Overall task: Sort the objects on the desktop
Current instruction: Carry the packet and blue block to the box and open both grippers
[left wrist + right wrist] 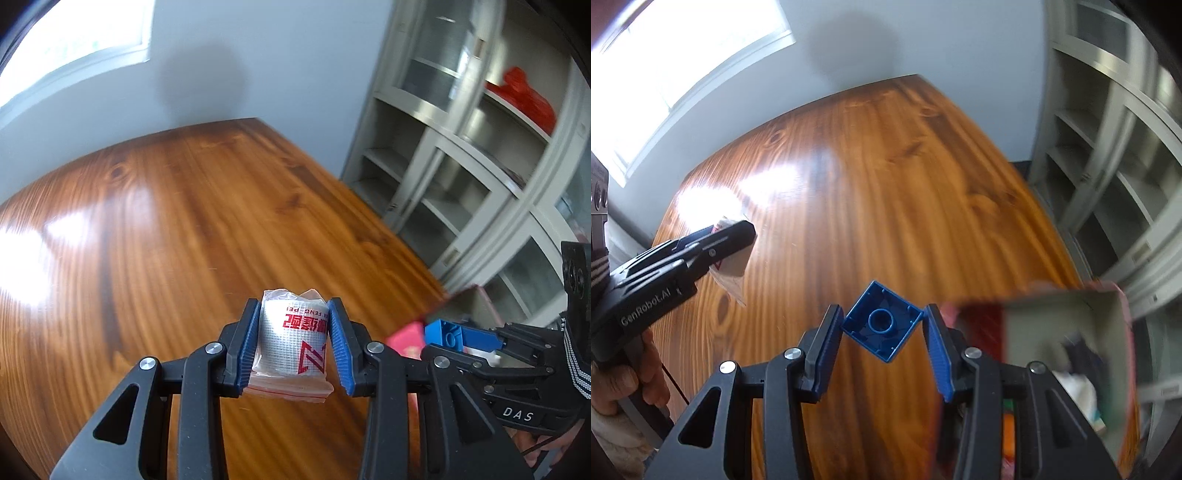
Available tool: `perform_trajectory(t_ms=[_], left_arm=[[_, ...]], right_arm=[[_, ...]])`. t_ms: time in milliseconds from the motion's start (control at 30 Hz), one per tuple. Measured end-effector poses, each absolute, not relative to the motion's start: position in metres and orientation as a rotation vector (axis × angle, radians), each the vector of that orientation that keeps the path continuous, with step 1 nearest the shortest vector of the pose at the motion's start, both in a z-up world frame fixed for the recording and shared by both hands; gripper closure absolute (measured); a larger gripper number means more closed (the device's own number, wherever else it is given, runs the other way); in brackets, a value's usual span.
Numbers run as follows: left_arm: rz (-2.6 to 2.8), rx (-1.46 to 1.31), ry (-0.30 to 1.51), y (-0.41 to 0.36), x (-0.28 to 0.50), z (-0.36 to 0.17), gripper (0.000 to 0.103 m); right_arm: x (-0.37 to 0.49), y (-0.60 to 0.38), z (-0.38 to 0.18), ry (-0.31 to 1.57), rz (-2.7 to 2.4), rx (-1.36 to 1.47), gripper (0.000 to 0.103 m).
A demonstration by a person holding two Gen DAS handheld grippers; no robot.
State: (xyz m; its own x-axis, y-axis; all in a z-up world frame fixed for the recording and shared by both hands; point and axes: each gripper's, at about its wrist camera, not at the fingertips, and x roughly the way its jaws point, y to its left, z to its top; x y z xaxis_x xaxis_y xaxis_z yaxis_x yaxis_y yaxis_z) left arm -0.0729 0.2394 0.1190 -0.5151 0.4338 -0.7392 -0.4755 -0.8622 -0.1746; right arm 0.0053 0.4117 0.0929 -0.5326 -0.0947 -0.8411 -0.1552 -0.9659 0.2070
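Above the polished wooden table (155,229), the left gripper (291,343) pinches a small white roll sealed in a clear plastic bag (291,339). Its blue pads (249,347) press against the two sides of the roll, which sits squarely between them, with red printing facing the camera upside down. The bag's red-striped zip edge hangs out just below the pads, toward the camera. From the right wrist view the same gripper (735,236) shows at the left edge, held by a hand (624,373), the bag's loose plastic drooping under its fingers, clear of the tabletop.

The right gripper (882,325) clamps a blue toy building block (882,321). The block is turned like a diamond, so two opposite corners meet the blue pads (940,354) while its hollow underside, with one round tube in the middle, faces the camera. It sits near the tips of the fingers, raised above the wood. In the left wrist view this block (443,334) appears at the right, sticking out of the right gripper's tips.

Just right of the block, at the table's right edge, stands a pink-rimmed box (1123,314), blurred; something white and something dark lie inside, too smeared to tell apart. A grey shelving cabinet (461,177) stands beyond the table's right side, and a window (683,70) lights the far wall.
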Motion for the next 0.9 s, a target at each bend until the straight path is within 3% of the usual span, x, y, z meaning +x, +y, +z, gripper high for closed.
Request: perform_trajectory(t_ms=[400,900], left_arm=[[2.242,-1.064,0.134,0.342,0.014,0.136,0.063],[2.27,-1.119,0.173,0.391,0.054,0.123,0.063]], right_arm=[[0.115,0.496,0.108,0.462,2.627,-1.424,0.054],[0.151,0.526,0.097,0.432,2.669,-1.493,0.054]])
